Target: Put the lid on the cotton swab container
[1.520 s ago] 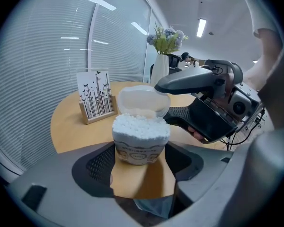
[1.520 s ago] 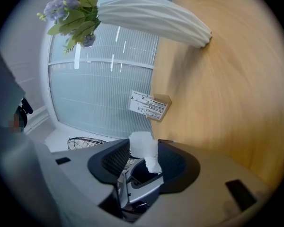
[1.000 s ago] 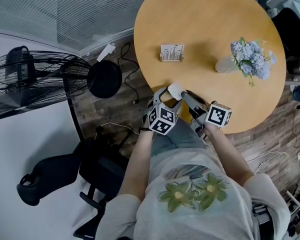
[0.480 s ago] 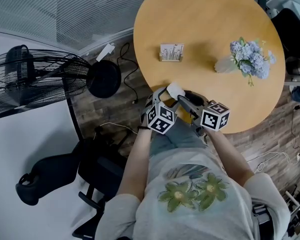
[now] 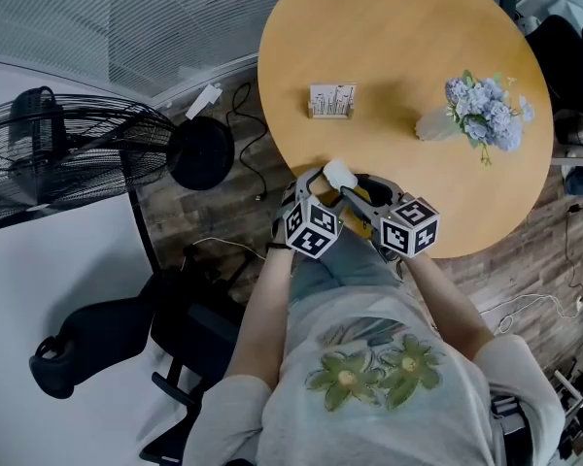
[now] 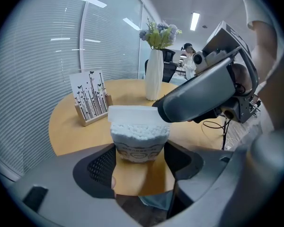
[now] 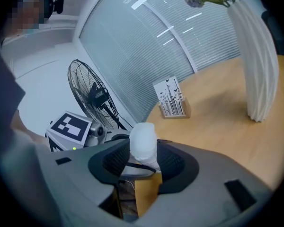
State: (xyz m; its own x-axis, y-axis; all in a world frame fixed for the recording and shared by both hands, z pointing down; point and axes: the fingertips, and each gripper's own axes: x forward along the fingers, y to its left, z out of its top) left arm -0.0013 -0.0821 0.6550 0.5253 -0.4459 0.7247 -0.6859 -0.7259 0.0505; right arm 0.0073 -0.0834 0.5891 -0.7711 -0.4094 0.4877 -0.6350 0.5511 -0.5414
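Head camera looks steeply down on the table [image 5: 398, 47]; both gripper cameras view the container [image 6: 138, 143] closely.

You had 2 grippers, left gripper [image 6: 139, 157] + right gripper [image 7: 143, 161]. Also 1 cotton swab container [image 6: 139, 141], 1 lid [image 6: 132, 113], 1 round table [image 5: 418, 27], 1 card stand [image 5: 333, 102], 1 vase [image 5: 435, 124] w/ 1 flower bunch [image 5: 486, 113], 1 fan [image 5: 68, 158], 1 office chair [image 5: 126, 338].

Both grippers meet close in front of the torso, each clamped on something.
The left gripper [image 6: 139, 152] holds its jaws wide against the sides of the cotton swab container [image 6: 138, 136]. The right gripper [image 7: 143, 157], angled in above it, pinches the lid [image 7: 143, 138]. Both bare forearms reach forward.
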